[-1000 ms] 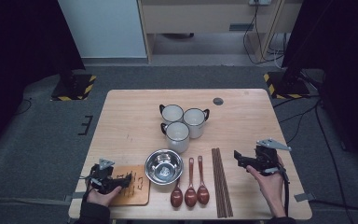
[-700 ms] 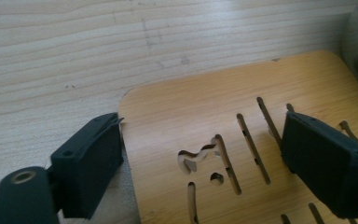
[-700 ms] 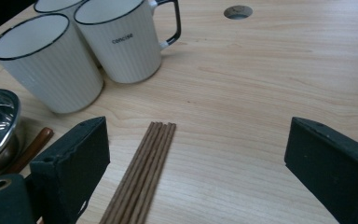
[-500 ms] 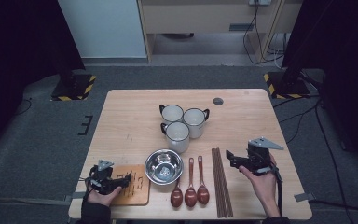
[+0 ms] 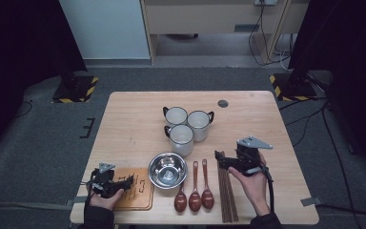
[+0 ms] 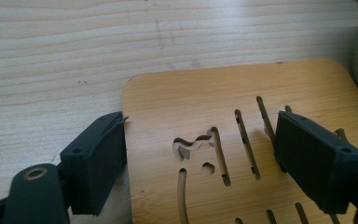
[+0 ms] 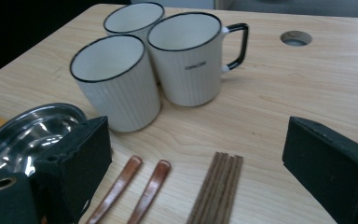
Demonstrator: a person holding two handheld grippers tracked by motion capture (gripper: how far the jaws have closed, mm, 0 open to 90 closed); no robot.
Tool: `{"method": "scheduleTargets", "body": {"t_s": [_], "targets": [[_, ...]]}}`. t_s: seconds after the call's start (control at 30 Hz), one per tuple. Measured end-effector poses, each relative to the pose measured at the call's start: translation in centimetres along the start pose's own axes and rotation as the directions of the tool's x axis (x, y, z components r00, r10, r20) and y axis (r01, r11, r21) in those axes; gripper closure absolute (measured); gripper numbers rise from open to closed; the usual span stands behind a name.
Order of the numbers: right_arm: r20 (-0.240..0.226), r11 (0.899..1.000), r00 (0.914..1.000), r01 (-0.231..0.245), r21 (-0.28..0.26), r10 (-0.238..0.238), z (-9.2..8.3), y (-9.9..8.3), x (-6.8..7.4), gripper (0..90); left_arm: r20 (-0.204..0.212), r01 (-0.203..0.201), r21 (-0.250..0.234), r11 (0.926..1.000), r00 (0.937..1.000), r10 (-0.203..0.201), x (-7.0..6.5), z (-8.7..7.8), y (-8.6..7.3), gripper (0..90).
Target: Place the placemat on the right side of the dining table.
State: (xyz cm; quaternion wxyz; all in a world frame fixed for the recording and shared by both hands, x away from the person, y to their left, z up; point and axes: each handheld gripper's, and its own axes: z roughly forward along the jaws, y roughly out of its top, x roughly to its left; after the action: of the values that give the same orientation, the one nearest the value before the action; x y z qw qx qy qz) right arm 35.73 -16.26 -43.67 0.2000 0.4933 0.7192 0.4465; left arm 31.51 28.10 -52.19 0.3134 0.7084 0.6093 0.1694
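Wood-topped table (image 5: 133, 119) is seen from above, with a person's two hands entering from the near edge. At the far left, the left gripper (image 5: 128, 180) is held low over a slotted wooden board (image 5: 140, 193) that lies flat at the near left corner. In the left gripper view, one black jaw sits against the board's left edge and the other rests above the slots, so the board's corner (image 6: 191, 102) lies between them. The jaws have just been closing and now stand fairly narrow, but it cannot be told whether the pads press on the board.

Just right of the board, a steel bowl (image 5: 167, 170) is set upright; nothing is seen inside it but reflections. Behind it, three white mugs (image 5: 187, 125) with black rims are clustered, touching or nearly so, and their interiors look empty in the right gripper view (image 7: 168, 56). To the right of the bowl, three brown spoons (image 5: 194, 188) are laid side by side, then a bundle of dark chopsticks (image 5: 228, 195).

Farthest right, the right gripper (image 5: 219, 160) is held above the far ends of the chopsticks, its jaws spread wide with nothing between them.
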Motion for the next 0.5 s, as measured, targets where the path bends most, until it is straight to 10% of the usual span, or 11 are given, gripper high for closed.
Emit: {"method": "scheduleTargets", "body": {"t_s": [0.5], "targets": [[-0.072,1.0,0.9973,0.016,-0.001,-0.016,1.6,1.5,3.4,11.3,-0.014,0.041,-0.017,0.999,0.9991,-0.041,0.7,-0.4,0.1,18.3]]}}
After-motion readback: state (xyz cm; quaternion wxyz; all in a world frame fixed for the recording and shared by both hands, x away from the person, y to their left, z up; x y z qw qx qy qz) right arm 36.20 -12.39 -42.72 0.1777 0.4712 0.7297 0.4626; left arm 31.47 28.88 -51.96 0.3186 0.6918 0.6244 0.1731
